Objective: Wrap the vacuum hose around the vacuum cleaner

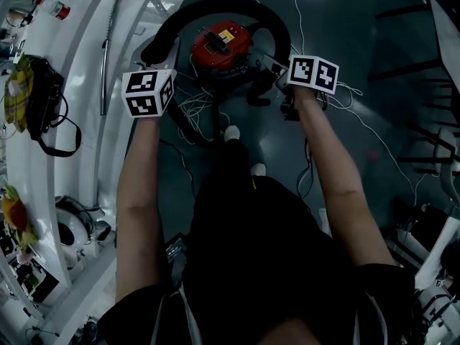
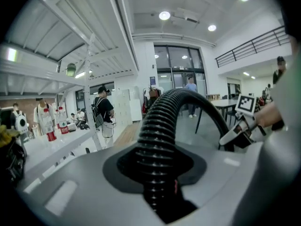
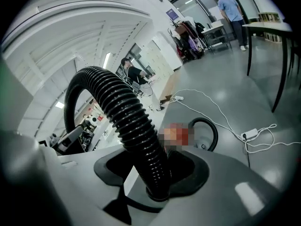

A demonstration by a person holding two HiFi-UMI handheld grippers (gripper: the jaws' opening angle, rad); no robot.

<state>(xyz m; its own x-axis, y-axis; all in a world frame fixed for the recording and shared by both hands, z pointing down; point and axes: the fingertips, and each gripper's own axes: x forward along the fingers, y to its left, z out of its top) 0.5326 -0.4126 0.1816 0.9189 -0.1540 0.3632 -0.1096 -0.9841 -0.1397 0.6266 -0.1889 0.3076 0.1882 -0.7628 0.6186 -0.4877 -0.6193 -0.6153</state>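
Note:
The red vacuum cleaner (image 1: 221, 47) stands on the dark floor in front of me. Its black ribbed hose (image 1: 215, 7) arcs from left to right behind and above it. My left gripper (image 1: 162, 54) is shut on the hose's left stretch, and the hose (image 2: 162, 126) runs up between its jaws. My right gripper (image 1: 277, 66) is shut on the right stretch, where the hose (image 3: 131, 121) rises from its jaws. Each gripper shows in the other's view: the right gripper (image 2: 238, 128) and the left gripper (image 3: 70, 136).
A white shelf unit (image 1: 50, 85) with a black bag (image 1: 43, 99) and bottles runs along the left. White cables (image 1: 194, 106) lie on the floor around the vacuum cleaner. Black table legs (image 1: 424, 70) stand at the right. People (image 2: 104, 114) stand far off.

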